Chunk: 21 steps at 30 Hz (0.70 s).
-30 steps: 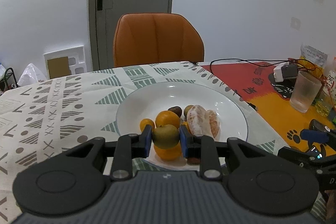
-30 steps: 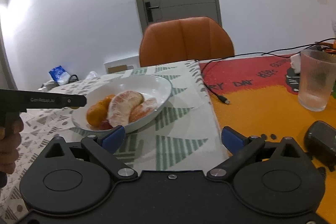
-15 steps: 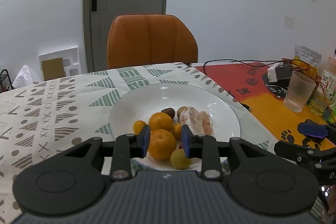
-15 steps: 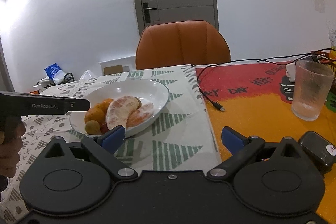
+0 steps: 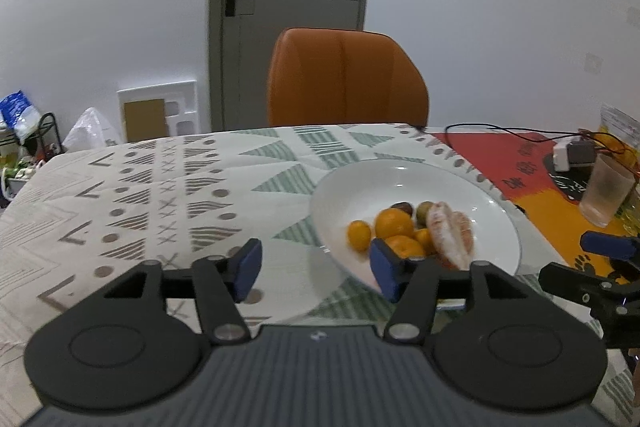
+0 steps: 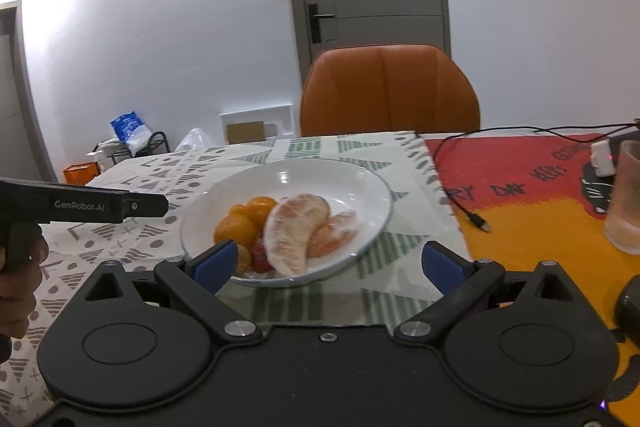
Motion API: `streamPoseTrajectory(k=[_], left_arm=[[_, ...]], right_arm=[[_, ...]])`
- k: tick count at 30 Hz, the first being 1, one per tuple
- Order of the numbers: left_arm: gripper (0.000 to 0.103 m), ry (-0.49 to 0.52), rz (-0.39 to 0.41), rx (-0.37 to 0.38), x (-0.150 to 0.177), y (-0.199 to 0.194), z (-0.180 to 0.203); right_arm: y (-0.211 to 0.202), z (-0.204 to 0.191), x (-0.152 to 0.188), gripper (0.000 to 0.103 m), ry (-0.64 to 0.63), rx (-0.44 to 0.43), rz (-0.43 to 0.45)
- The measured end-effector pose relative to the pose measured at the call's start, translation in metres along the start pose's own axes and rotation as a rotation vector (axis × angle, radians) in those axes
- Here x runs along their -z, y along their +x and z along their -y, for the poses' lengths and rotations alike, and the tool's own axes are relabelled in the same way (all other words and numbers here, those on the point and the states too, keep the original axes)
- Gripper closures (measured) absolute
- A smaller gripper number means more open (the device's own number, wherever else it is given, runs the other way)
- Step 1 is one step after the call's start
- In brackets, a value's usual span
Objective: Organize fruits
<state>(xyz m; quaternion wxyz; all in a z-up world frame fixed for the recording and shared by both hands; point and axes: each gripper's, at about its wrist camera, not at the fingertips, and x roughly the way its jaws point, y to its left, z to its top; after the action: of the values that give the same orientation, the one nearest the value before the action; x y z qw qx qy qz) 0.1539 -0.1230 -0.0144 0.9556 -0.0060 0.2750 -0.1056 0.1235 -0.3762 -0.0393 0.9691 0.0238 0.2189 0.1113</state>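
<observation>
A white plate (image 5: pixel 420 183) on the patterned tablecloth holds several small oranges (image 5: pixel 394 223), a peeled pomelo segment (image 5: pixel 450 235) and a few small dark and green fruits. My left gripper (image 5: pixel 316 269) is open and empty, just left of the plate's near rim. In the right wrist view the plate (image 6: pixel 360 187) lies ahead with the pomelo segments (image 6: pixel 296 227) and oranges (image 6: pixel 244 223). My right gripper (image 6: pixel 328 263) is open and empty at the plate's near edge. The left gripper's body (image 6: pixel 80 205) shows at far left.
An orange chair (image 5: pixel 346 79) stands behind the table. On the red and orange mat to the right are a frosted glass (image 5: pixel 608 189), a white charger with black cables (image 5: pixel 568 153) and snack bags. A dark object (image 6: pixel 630 303) lies near the right gripper.
My left gripper released the green fruit into the plate, opened wide and swung left off the plate. My right gripper moved closer to the plate, staying open.
</observation>
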Motion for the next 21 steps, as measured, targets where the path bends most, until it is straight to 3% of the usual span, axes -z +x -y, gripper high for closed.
streamPoseTrajectory(k=[6,19,21], left_arm=[[0.023,0.003,-0.005,-0.041,0.004,-0.013,-0.014],[0.016,-0.027,-0.007,-0.140,0.016,-0.050,-0.045],[0.011,-0.028,-0.031,-0.158,0.018,-0.053,-0.047]], right_arm=[[0.006,-0.020,-0.005,0.000,-0.029,-0.050,-0.010],[0.004,-0.055,-0.007,0.000,-0.054,-0.155,-0.018],[0.003,-0.060,-0.007,0.000,-0.058,-0.166,-0.019]])
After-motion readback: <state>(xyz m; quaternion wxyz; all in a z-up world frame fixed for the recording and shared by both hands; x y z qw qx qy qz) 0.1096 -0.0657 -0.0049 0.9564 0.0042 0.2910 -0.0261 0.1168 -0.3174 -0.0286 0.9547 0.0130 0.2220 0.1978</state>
